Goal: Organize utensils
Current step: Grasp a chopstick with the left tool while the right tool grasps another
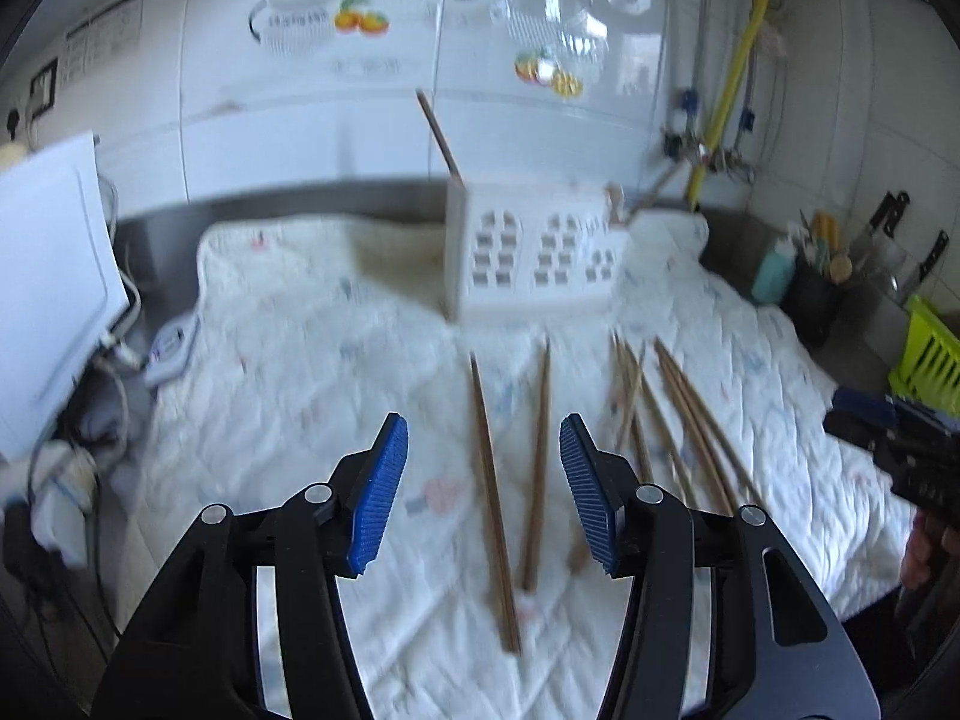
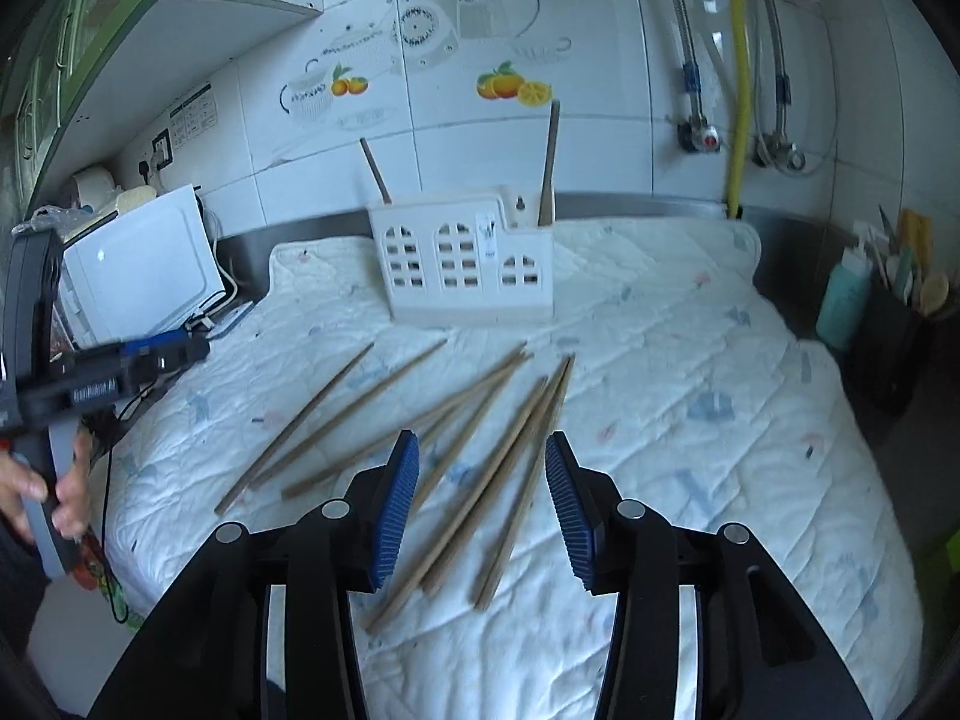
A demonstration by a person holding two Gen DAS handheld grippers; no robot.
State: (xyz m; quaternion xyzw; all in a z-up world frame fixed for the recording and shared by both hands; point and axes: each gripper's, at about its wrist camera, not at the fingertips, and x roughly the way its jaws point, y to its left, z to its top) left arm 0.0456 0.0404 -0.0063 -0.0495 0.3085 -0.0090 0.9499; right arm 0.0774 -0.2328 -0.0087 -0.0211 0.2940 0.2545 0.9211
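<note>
Several brown wooden chopsticks lie loose on a white quilted cloth (image 2: pixel 690 360). In the left wrist view two of the chopsticks (image 1: pixel 495 504) lie below my left gripper (image 1: pixel 484 426), which is open and holds nothing. A further bunch of chopsticks (image 1: pixel 678 420) lies to its right. My right gripper (image 2: pixel 483 438) hovers open over a cluster of chopsticks (image 2: pixel 498 480), touching none. A white house-shaped holder (image 2: pixel 462 264) stands at the back of the cloth. Two chopsticks (image 2: pixel 549 162) stand upright in the holder.
A white appliance (image 2: pixel 138 264) with cables sits at the left. A teal bottle (image 2: pixel 843 300) and a black utensil pot (image 2: pixel 888 330) stand at the right, near a green basket (image 1: pixel 930 354). A hand (image 2: pixel 60 492) holds the left gripper's handle. A tiled wall rises behind.
</note>
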